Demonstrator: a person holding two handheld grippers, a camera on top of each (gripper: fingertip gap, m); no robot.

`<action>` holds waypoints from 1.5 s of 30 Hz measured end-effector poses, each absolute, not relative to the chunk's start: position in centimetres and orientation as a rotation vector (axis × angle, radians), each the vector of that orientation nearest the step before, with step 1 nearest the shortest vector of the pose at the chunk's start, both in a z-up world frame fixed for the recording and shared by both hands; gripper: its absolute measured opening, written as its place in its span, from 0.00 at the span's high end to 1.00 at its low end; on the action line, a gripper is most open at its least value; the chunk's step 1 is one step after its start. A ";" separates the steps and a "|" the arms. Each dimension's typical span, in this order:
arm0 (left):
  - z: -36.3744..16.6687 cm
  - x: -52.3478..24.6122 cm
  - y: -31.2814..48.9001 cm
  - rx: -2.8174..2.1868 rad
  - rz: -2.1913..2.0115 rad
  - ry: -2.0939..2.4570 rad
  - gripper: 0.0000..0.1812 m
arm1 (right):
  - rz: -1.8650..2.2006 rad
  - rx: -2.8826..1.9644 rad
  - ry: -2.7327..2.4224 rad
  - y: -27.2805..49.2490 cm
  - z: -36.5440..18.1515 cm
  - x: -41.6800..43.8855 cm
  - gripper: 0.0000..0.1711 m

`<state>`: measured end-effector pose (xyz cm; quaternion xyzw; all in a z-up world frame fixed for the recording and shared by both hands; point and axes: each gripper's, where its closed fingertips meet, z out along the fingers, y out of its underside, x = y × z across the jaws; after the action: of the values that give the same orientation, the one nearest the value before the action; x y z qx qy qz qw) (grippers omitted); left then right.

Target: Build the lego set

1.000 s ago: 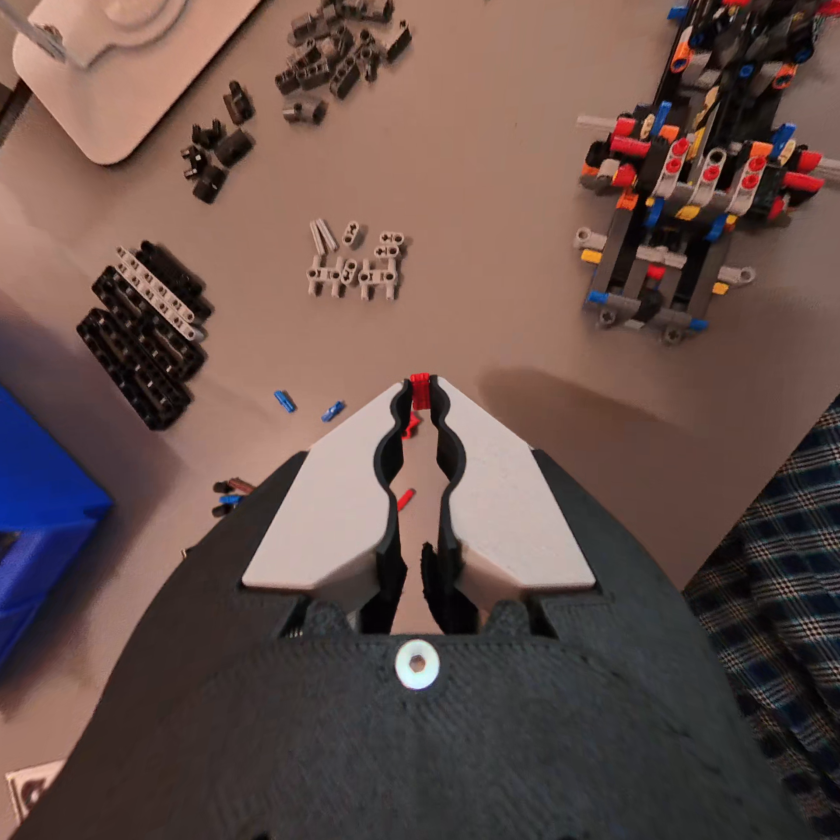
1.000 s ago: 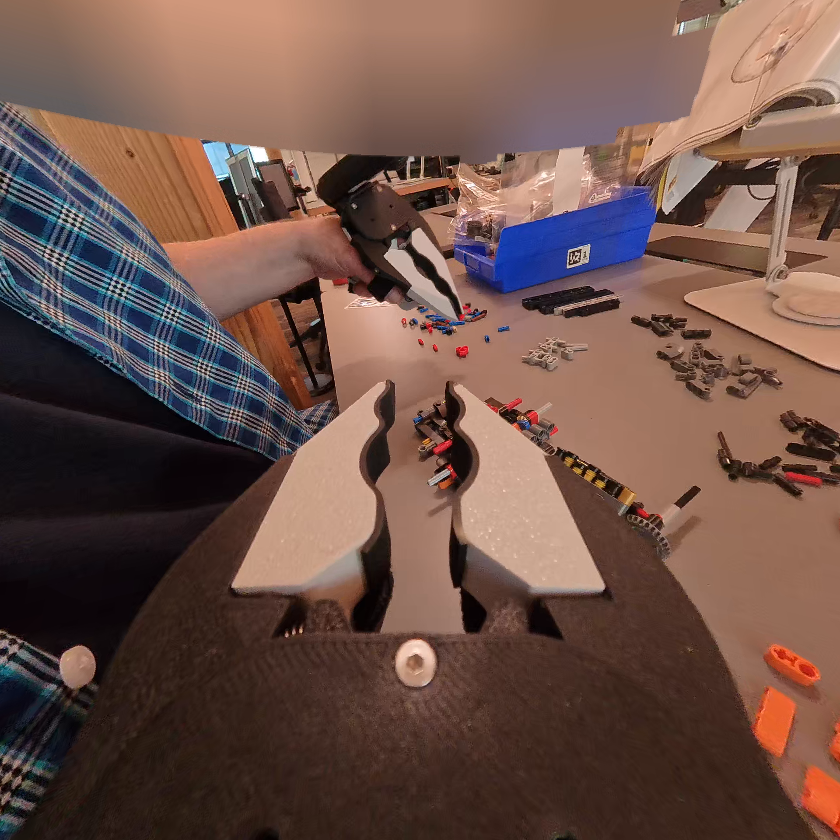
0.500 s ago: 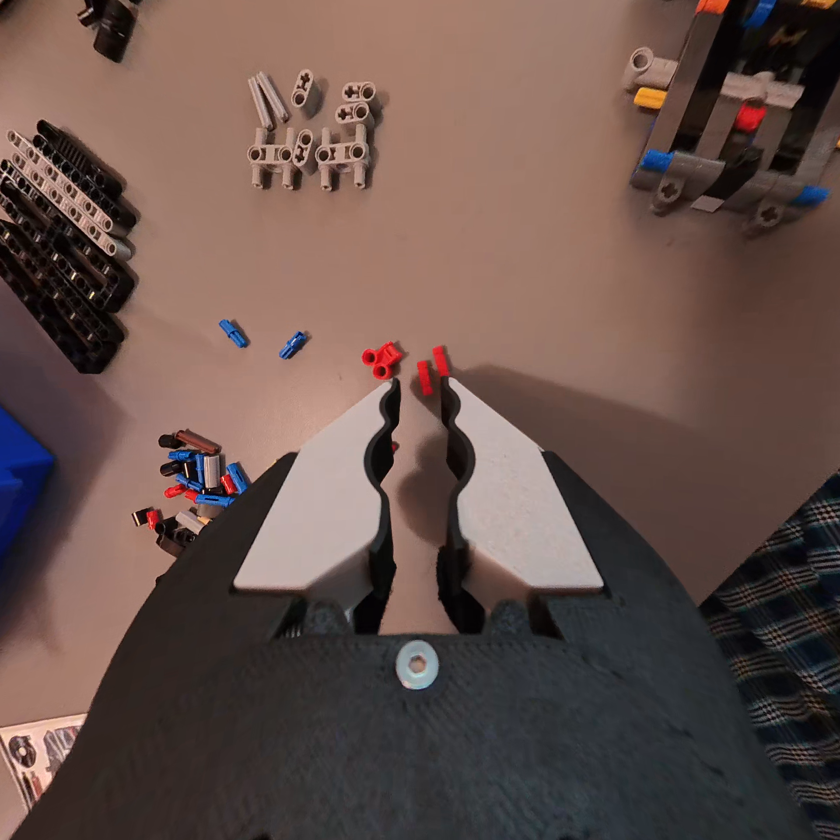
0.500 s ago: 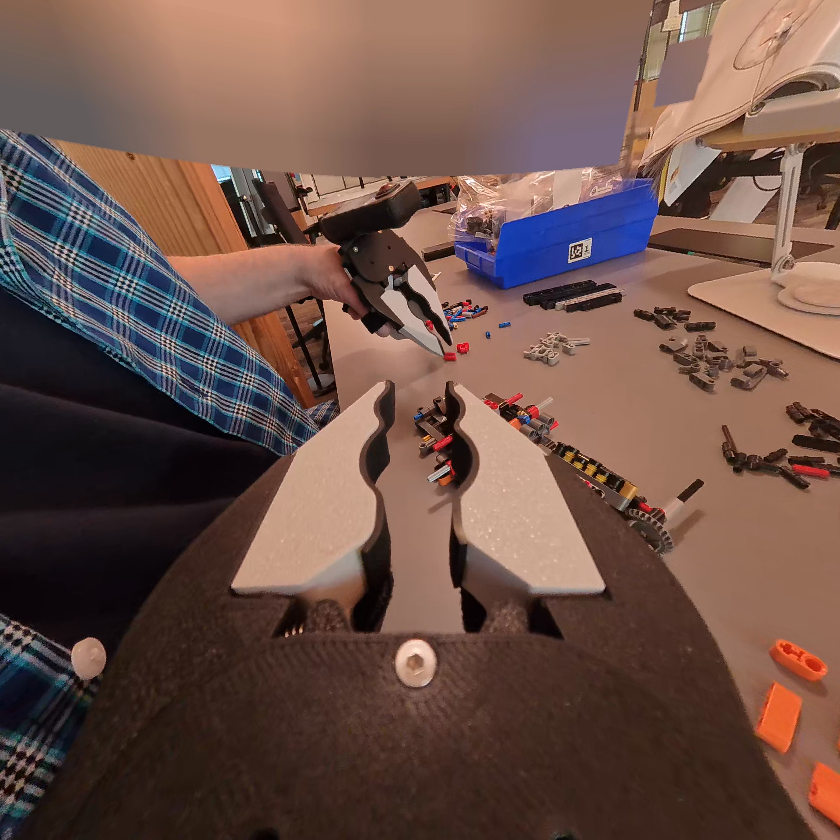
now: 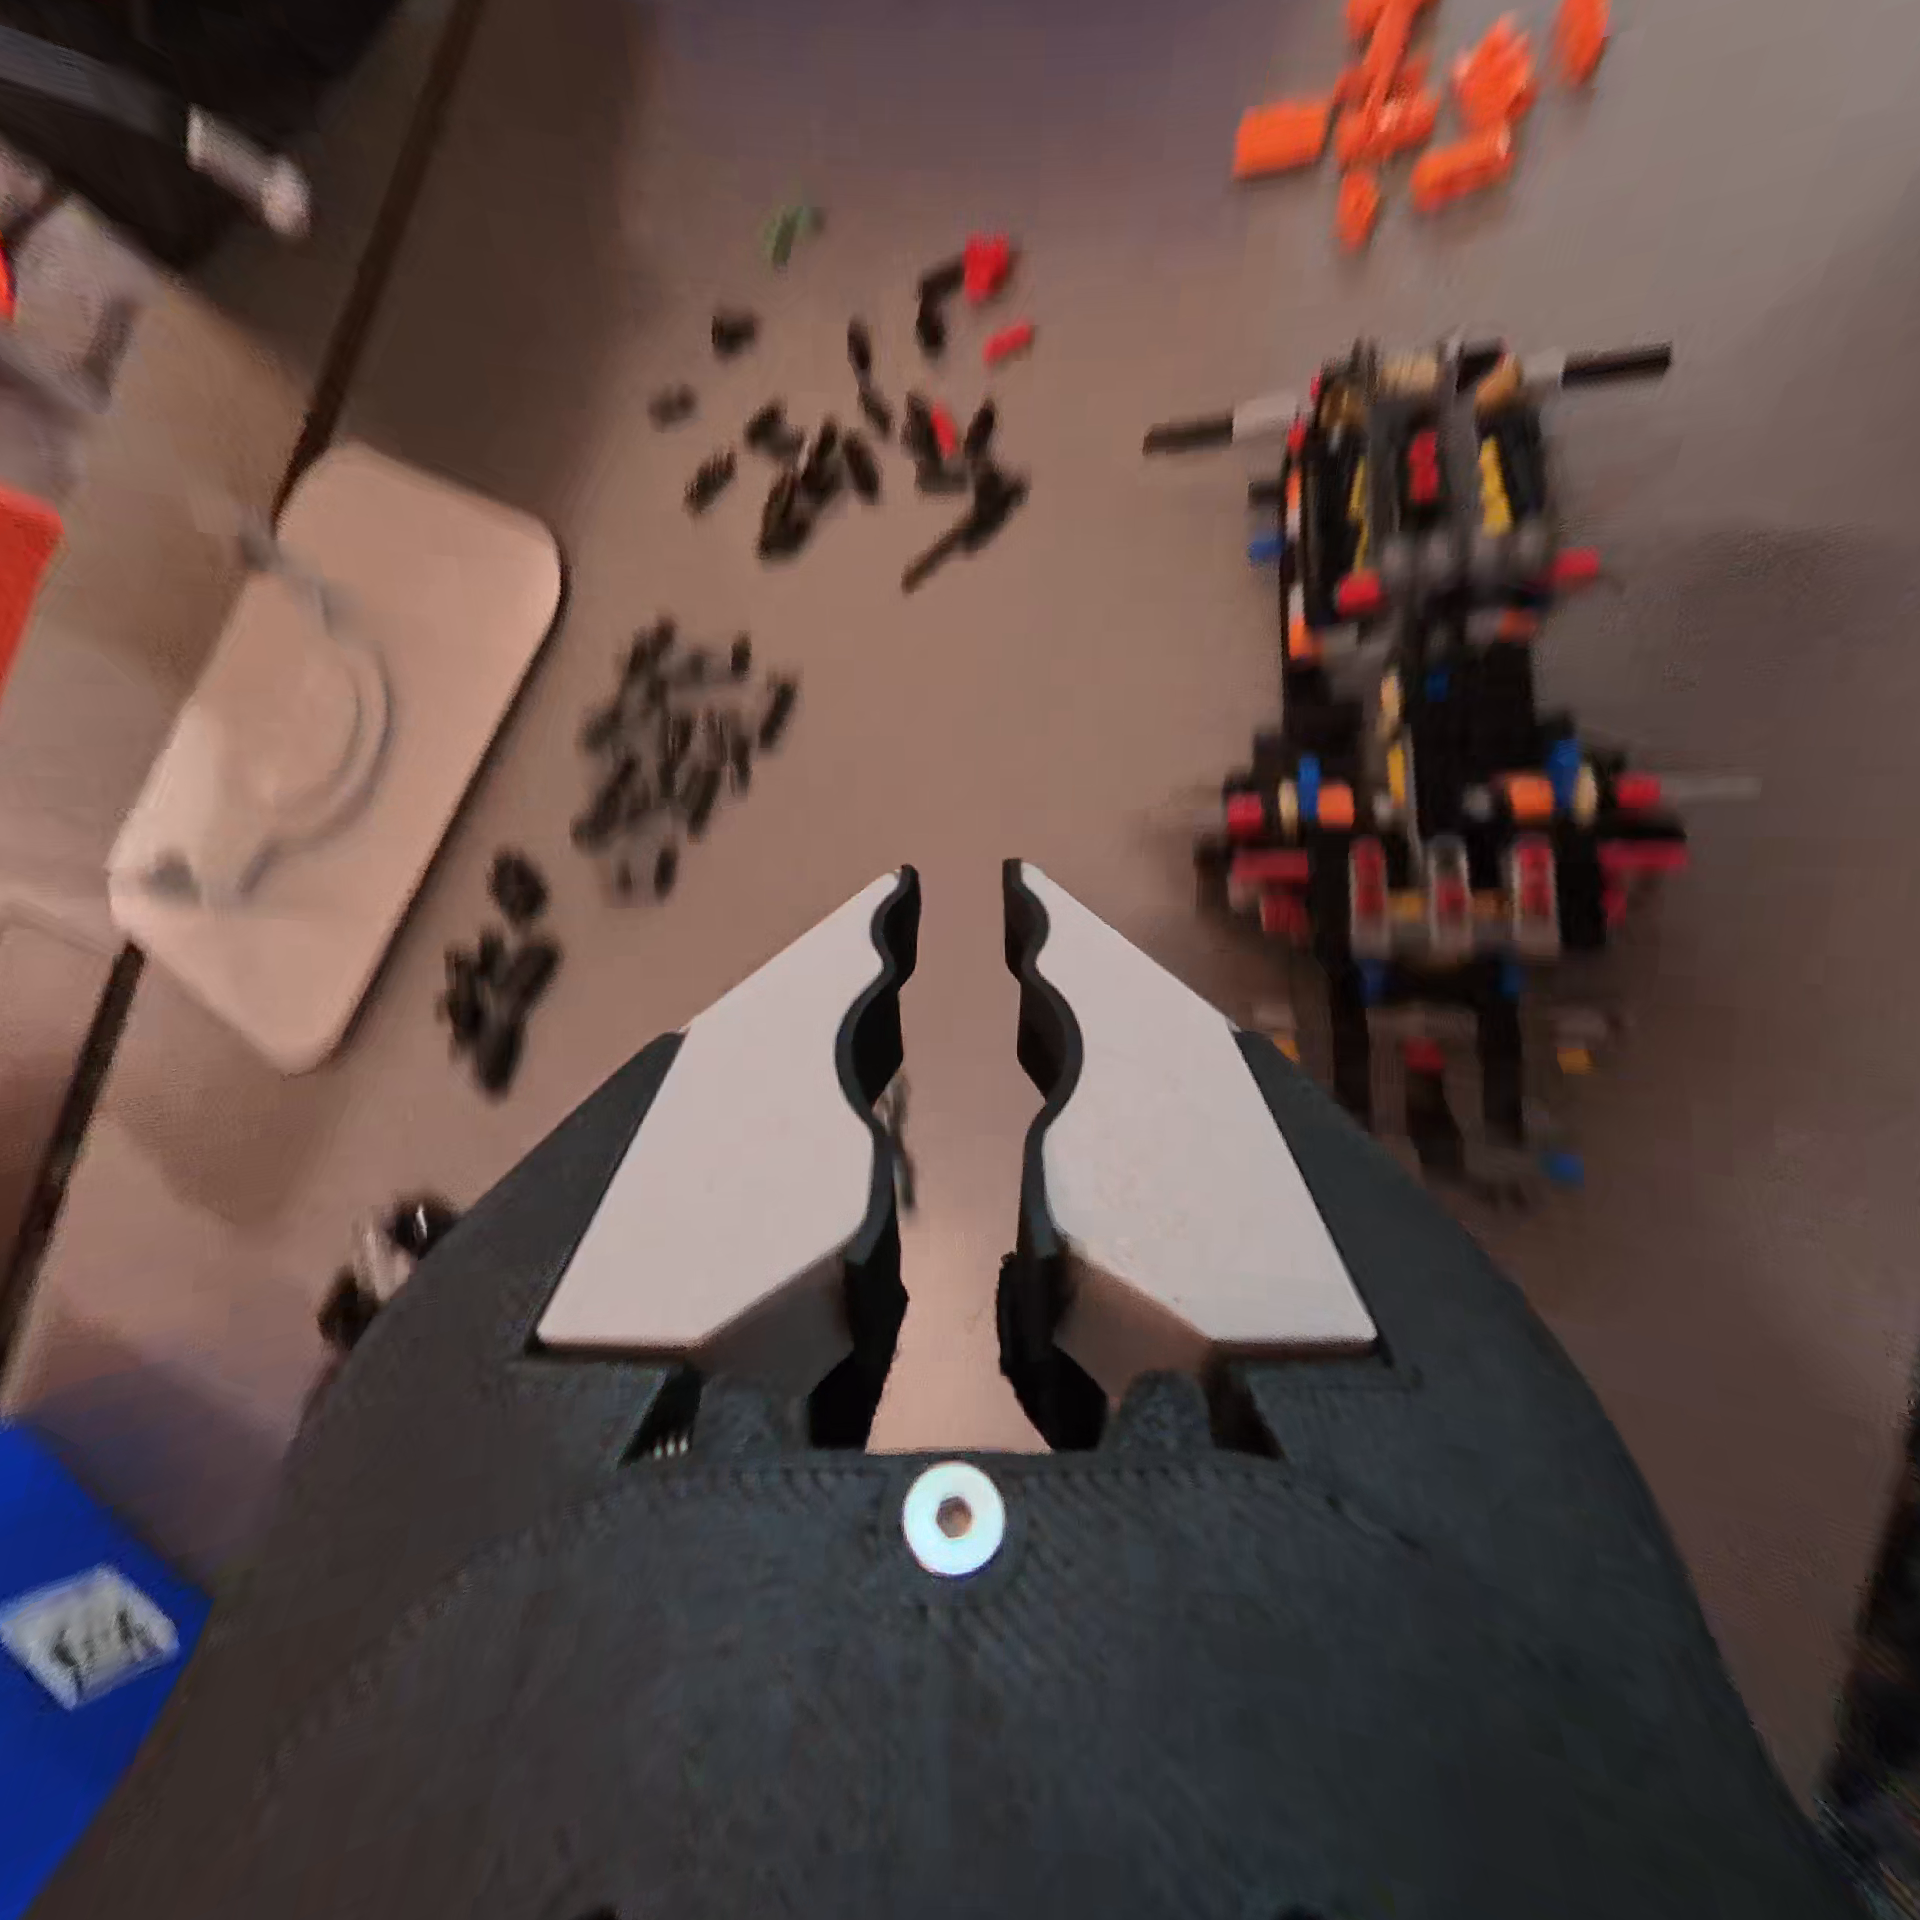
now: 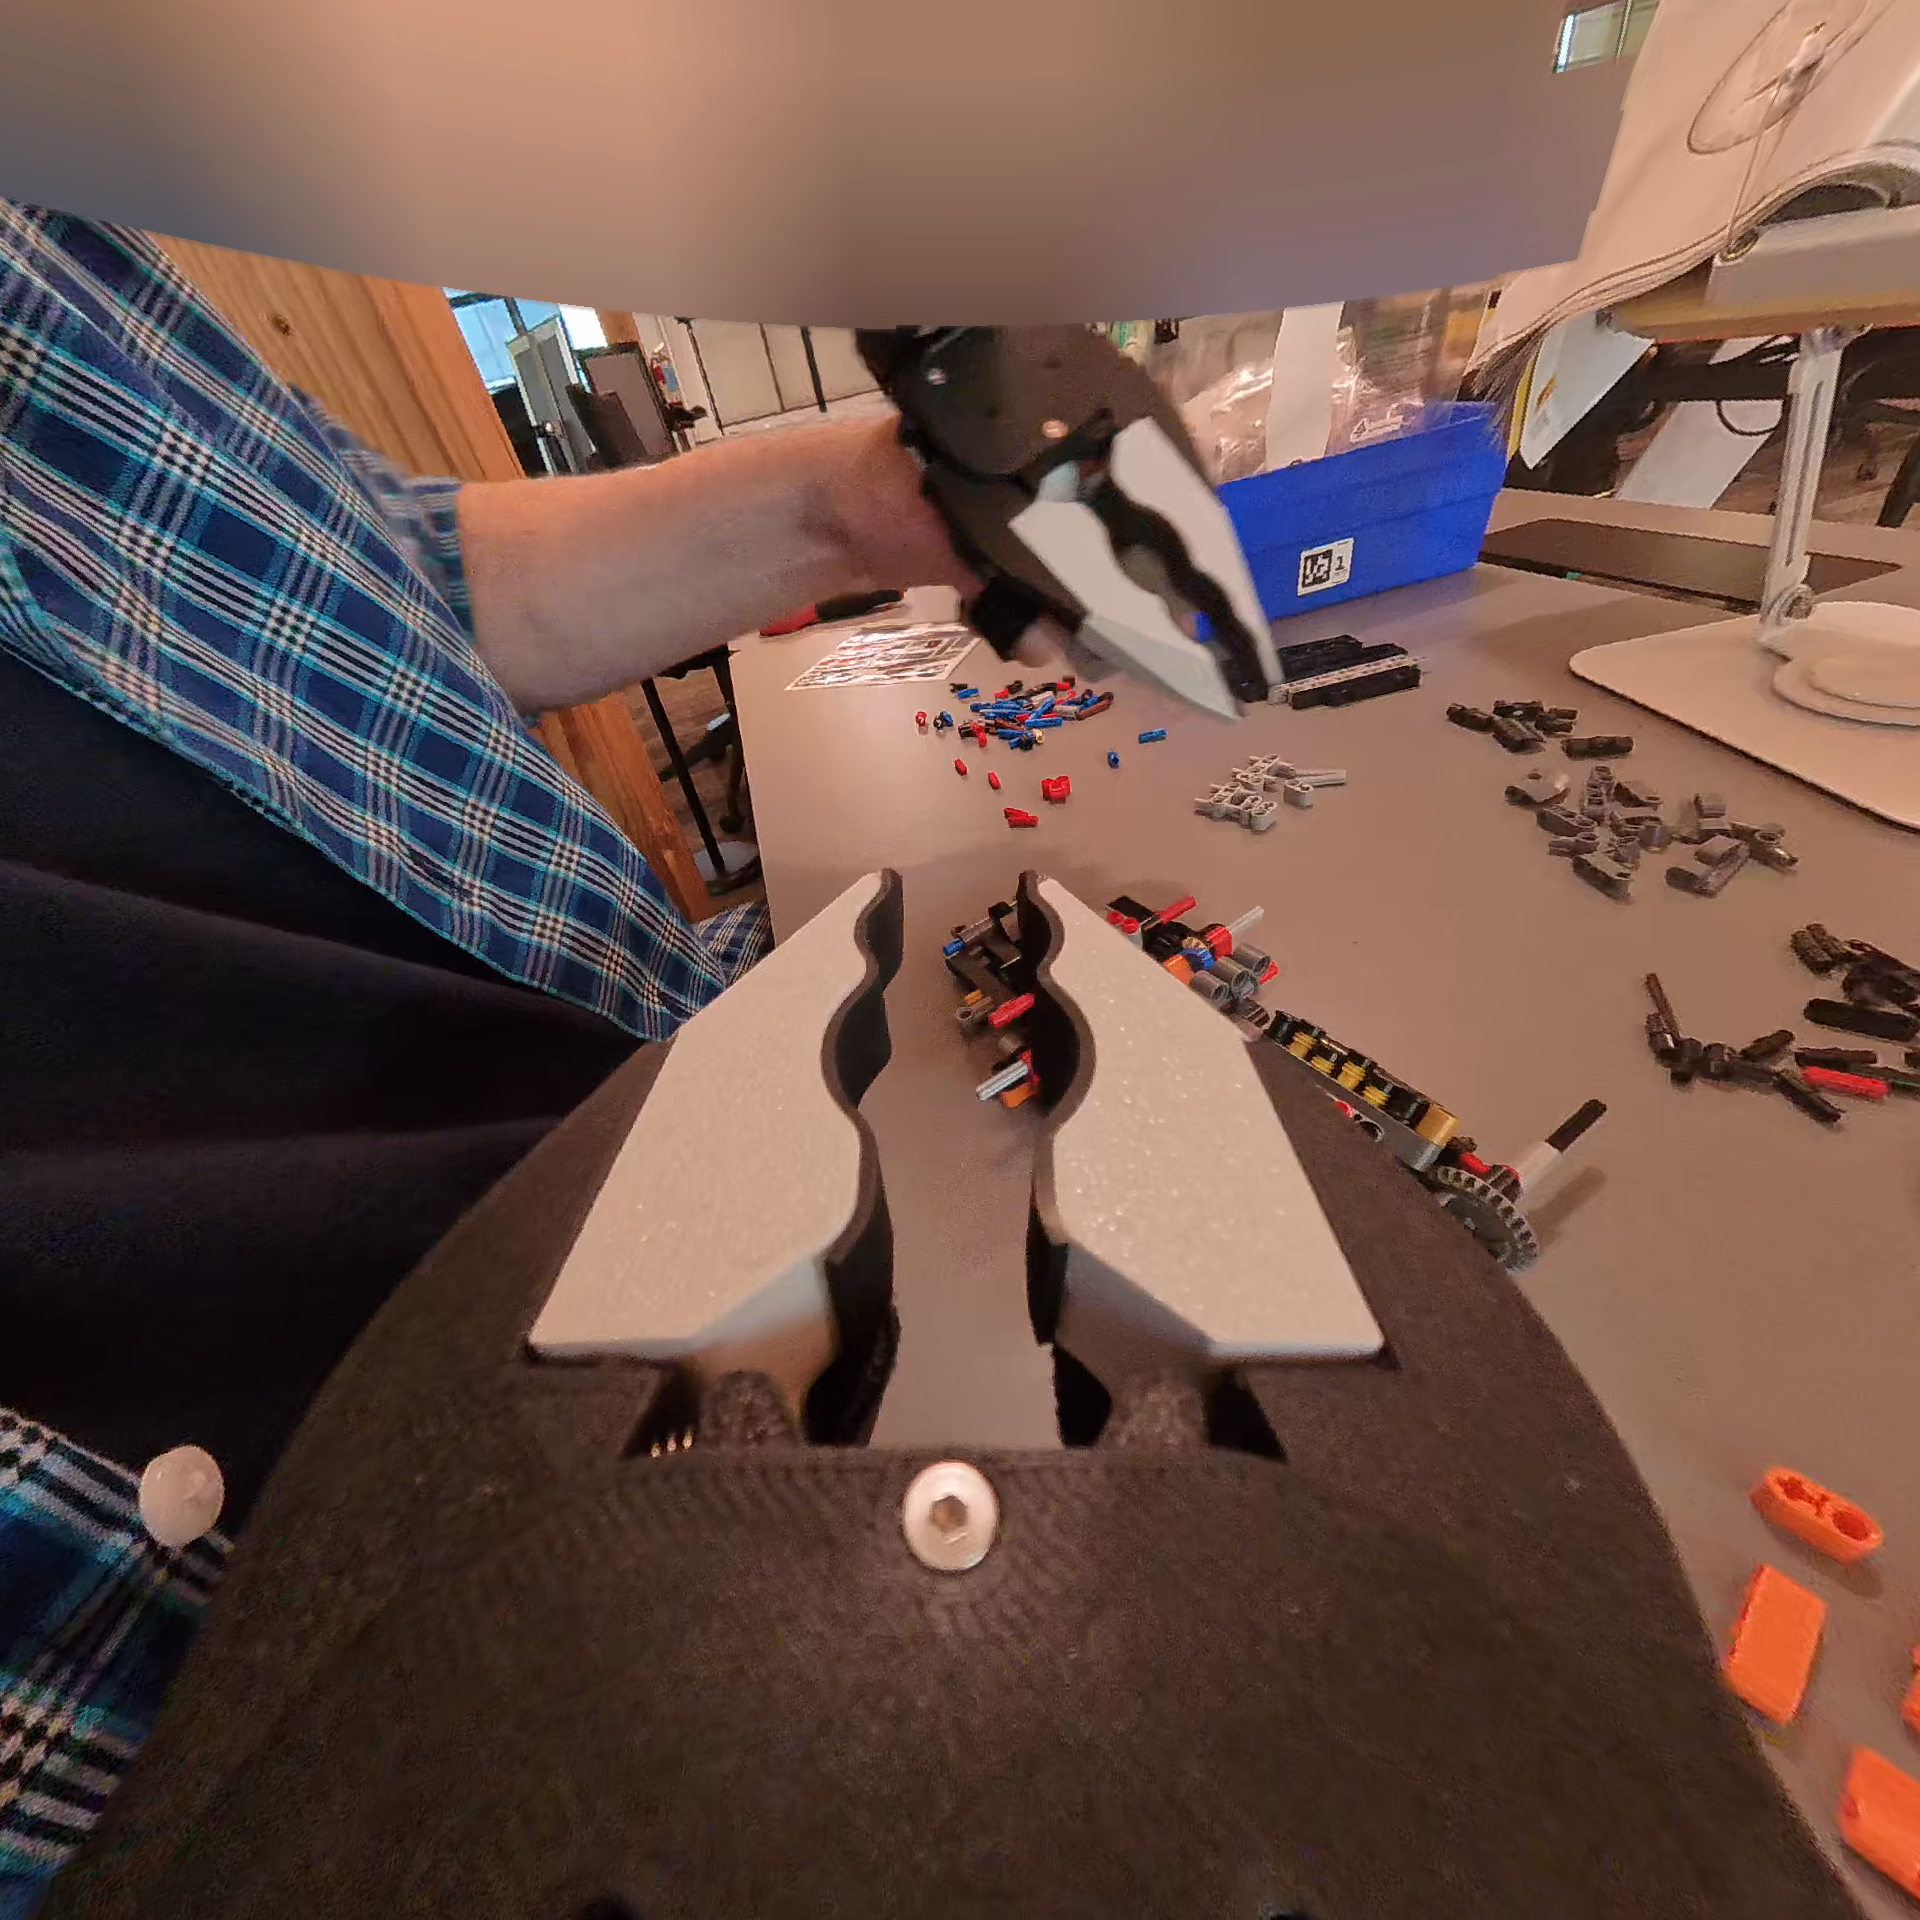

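A grey tabletop filled the left wrist view, all of it smeared by motion blur. The left tongs hung above it pointing down and away, their tips spread with bare surface showing in the gap and nothing held. The model, a black frame with red, orange and yellow bits, lay ahead and to the right, its long axis running away from the camera, with a thin axle sticking out crosswise at the far end. Dark pieces lay scattered to the left, too blurred to tell apart; orange pieces sat at the far right, a white base at the left, and a blue bin was cut off by the lower left corner.

In the right wrist view the tabletop stood in a workshop with a wooden post behind. The right tongs were held low and nearly level, spread and empty. The model lay just beyond them, running from near left to far right, its near end partly hidden behind the right finger and a gear at its other end. The left hand, on a bare forearm out of a plaid sleeve, held the left tongs raised and tilted down over small red and blue pins, tips slightly apart. A blue bin stood behind, partly hidden by those tongs, and grey connectors lay near the middle.
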<state>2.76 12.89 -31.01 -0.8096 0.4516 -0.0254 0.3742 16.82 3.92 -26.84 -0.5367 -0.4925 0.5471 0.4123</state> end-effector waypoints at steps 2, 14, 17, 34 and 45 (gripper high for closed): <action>-31.1 6.2 15.6 -2.001 -0.079 1.274 0.92 | 1.372 -1.349 -1.231 4.1 -26.7 17.0 0.89; -36.1 17.5 24.5 -1.789 -0.149 1.818 0.92 | 1.401 -1.329 -1.181 4.9 -26.1 18.4 0.89; -37.3 17.7 24.8 -1.783 -0.138 1.863 0.94 | 1.418 -1.331 -1.158 5.3 -26.0 18.8 0.89; -39.5 17.6 25.6 -1.849 -0.216 1.900 0.99 | 1.434 -1.341 -1.134 5.8 -26.1 19.0 0.89; -33.5 11.7 23.7 -1.936 -0.113 1.626 0.99 | 1.448 -1.327 -1.123 5.7 -25.7 19.1 0.89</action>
<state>11.71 23.73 -33.53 -0.7295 0.6129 -0.0425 0.3007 19.09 5.68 -25.73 -0.5309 -0.4493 0.5791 0.4254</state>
